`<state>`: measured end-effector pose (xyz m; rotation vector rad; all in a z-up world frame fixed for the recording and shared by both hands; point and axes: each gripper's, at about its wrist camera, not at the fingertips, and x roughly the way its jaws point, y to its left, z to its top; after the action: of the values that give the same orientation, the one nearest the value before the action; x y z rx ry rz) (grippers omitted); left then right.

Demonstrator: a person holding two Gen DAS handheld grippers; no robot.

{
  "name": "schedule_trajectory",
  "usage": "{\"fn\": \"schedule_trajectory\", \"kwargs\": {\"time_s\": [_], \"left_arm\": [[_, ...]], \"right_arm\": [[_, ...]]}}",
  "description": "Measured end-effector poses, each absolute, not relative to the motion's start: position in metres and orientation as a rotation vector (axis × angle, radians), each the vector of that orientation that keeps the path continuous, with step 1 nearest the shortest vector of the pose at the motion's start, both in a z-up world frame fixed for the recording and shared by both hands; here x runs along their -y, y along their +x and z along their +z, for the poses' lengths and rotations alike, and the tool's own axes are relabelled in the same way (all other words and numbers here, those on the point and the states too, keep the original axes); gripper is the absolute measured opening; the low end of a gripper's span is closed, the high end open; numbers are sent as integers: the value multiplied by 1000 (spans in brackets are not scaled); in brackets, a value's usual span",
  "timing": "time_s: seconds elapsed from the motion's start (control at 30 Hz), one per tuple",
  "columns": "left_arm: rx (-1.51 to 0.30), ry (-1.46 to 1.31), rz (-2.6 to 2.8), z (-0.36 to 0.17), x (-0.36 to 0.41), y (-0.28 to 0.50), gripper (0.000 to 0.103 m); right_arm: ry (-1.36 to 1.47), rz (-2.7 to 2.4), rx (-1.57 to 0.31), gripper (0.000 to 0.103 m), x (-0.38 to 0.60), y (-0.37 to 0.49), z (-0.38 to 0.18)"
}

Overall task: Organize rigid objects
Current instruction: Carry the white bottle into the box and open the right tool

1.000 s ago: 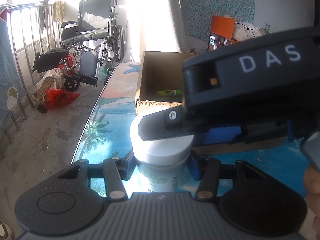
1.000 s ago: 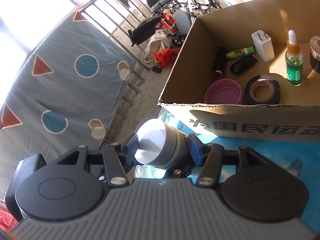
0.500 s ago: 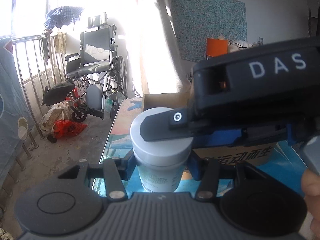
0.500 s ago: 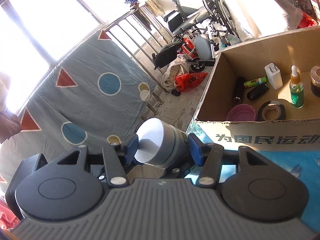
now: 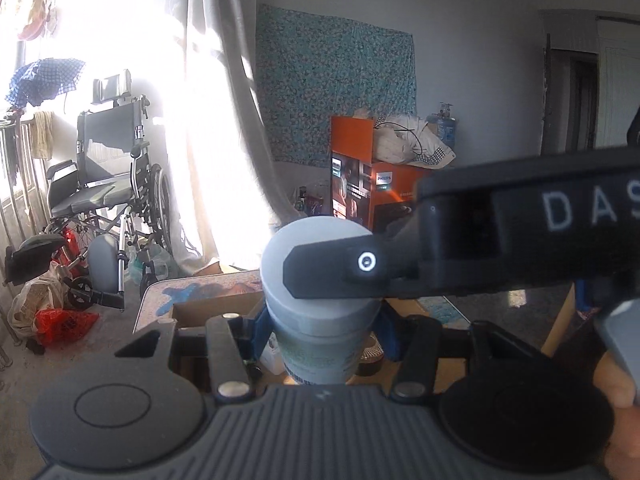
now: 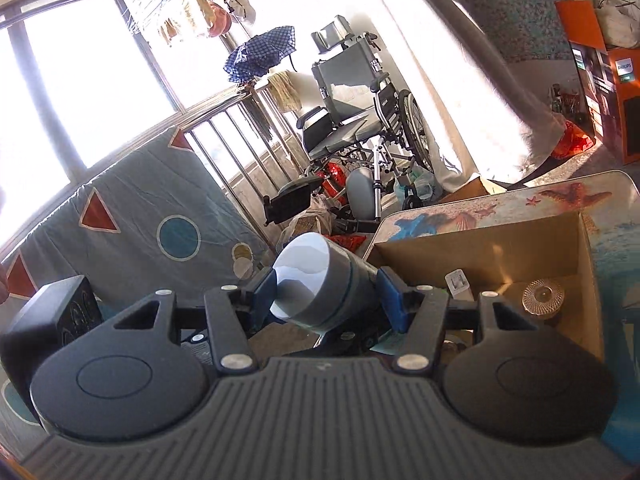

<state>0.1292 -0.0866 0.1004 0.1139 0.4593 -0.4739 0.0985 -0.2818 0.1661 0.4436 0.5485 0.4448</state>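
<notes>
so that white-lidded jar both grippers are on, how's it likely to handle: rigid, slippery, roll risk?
Likely rigid: the jar keeps its round shape between the left gripper pads. Possibly slippery, since the lid looks smooth and the right gripper clamps only its rim. Round, so probably rolls if laid sideways.

wheelchair [image 5: 108,176], blue checked umbrella [image 6: 262,54], orange box [image 5: 364,184]

My left tool [image 5: 322,330] is clamped on the jar's [image 5: 320,344] body, pointing slightly downward. My right tool [image 6: 326,300] grips its lid [image 6: 316,284] crosswise, reaching in from three o'clock in the left view.
</notes>
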Motion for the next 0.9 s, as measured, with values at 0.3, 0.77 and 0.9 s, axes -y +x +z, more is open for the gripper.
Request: {"fn": "schedule_trajectory", "kwargs": {"time_s": [0.3,0.77,0.9], "left_arm": [[-679,114,-596,39,136,183,54],[-866,76,-623,-11,150,224,54],[-882,89,-625,-15,160,226,54]], "right_arm": [[561,319,-700,55,353,133,94],[552,271,-808,56,357,168,23],[539,259,-815,57,358,173,16]]}}
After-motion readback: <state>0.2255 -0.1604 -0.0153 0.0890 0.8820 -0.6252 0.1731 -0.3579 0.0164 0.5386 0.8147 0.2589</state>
